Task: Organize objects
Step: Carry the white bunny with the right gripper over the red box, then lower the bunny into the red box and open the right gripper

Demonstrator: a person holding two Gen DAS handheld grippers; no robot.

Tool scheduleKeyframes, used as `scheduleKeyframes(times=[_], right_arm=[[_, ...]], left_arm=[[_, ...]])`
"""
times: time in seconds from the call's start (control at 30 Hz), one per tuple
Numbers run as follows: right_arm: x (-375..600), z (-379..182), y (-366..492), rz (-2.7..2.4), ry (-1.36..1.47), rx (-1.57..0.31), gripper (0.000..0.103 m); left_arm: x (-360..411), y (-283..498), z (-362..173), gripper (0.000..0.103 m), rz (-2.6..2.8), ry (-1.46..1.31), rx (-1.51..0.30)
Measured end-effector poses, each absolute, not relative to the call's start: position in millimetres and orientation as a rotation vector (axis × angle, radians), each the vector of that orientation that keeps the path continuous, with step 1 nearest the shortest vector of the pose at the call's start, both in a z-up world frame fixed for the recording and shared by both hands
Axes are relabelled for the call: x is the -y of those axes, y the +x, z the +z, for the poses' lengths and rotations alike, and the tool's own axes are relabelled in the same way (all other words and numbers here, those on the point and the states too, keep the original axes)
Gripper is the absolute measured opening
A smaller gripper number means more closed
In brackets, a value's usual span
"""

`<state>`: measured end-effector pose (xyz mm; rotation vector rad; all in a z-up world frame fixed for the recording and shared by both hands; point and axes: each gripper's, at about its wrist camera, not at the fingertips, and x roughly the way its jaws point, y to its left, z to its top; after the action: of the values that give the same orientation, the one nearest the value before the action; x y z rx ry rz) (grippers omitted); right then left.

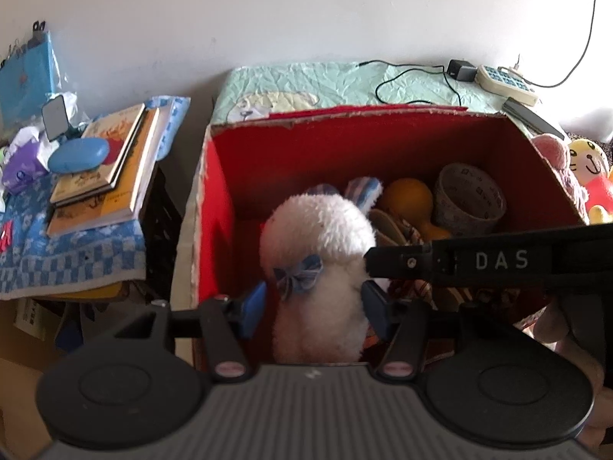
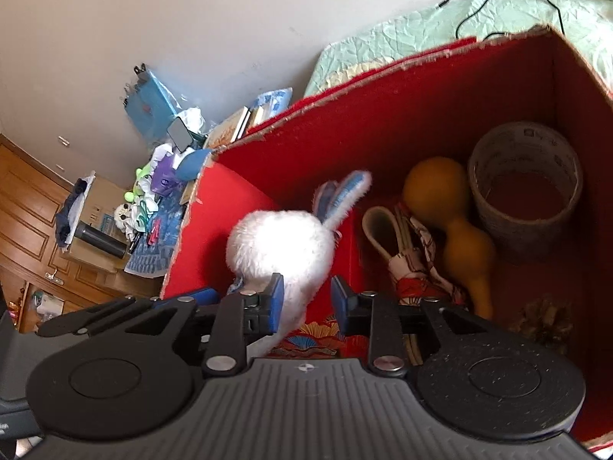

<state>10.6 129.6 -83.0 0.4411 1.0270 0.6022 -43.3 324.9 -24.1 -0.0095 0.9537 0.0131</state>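
Left wrist view: the left tool (image 1: 313, 308) reaches over the near wall of a red box (image 1: 345, 142). A white plush rabbit (image 1: 318, 245) stands between its blue fingers (image 1: 254, 308), which are spread; the rabbit's body fills the gap, but I cannot tell whether the pads press into the fur. The rabbit wears a blue bow (image 1: 297, 278) and its striped ears point toward the back of the box. Behind it in the box lie an orange gourd (image 1: 412, 201), a tape roll (image 1: 469, 199) and a folded umbrella (image 1: 398, 230). The right tool's black arm, marked "DAS" (image 1: 502, 260), crosses in from the right and touches the rabbit's side. Left of the box, books (image 1: 111, 165) and a blue case (image 1: 78, 155) sit on a checkered cloth (image 1: 72, 264). Behind the box is a green bedspread (image 1: 345, 84) with a power strip (image 1: 505, 84).

Right wrist view: the right tool (image 2: 306, 304) hangs over the same box (image 2: 402, 107), its fingers (image 2: 276, 303) apart, the left one against the rabbit's (image 2: 279, 249) lower body, the right one clear of it. The gourd (image 2: 448, 222), tape roll (image 2: 525, 191) and umbrella (image 2: 413, 260) lie to the right inside the box, beside a pine cone (image 2: 546, 320).
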Motion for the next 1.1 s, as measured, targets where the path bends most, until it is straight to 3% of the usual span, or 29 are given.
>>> scheduleKeyframes(times=[0.1,0.17,0.37,0.4,0.57,1.1], right_arm=[[-134.3,-87.3,15.4,0.550,0.414,-1.057,0.029],[-139.3,-89.5,20.5,0.534,0.395,-1.089,0.022],[-166.6,-90.5,23.0,0.587,0.309,-1.106,0.022],[-169.7,-92.0,22.1,0.591,0.300,-1.111,0.022],[-157.1,-89.5,21.5,0.567,0.317,-1.101,0.022],[-113.6,-52.5,-11.0,0.471,0.281,-0.922,0.024]], left_arm=[[-327.3,-45.3,-23.4,0.060,0.020,-0.009,-0.957],[-328.7,-46.4,-21.9,0.060,0.029,-0.004,-0.954],[-332.2,-49.1,-20.2,0.061,0.034,-0.014,-0.959],[-331.4,-49.1,-20.5,0.056,0.039,-0.004,-0.964],[-333.2,-53.2,-19.8,0.060,0.028,-0.018,-0.957],[-305.7,-54.9,-1.2,0.062,0.020,-0.009,-0.941]])
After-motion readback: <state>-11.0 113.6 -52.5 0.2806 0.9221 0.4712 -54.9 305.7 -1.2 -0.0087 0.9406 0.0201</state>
